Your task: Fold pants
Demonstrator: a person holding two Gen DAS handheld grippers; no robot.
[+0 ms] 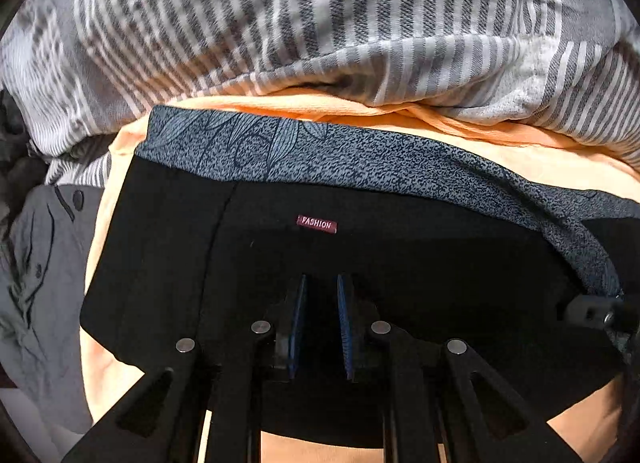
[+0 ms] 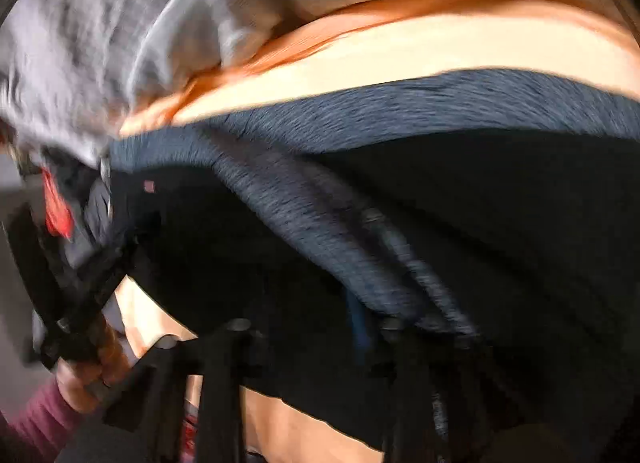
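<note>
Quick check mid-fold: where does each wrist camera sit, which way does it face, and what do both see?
Left wrist: on the left claw, looking steeply down on the black pants; its own fingers show.
Right wrist: on the right claw, angled down at the pants, blurred; the left claw, a hand and a sleeve show.
Shared: pants, their speckled blue band, orange sheet, striped blanket.

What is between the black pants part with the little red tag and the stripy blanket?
In the left wrist view, the pants' speckled blue-grey band, then peach sheet, before the grey-and-white striped blanket.
</note>
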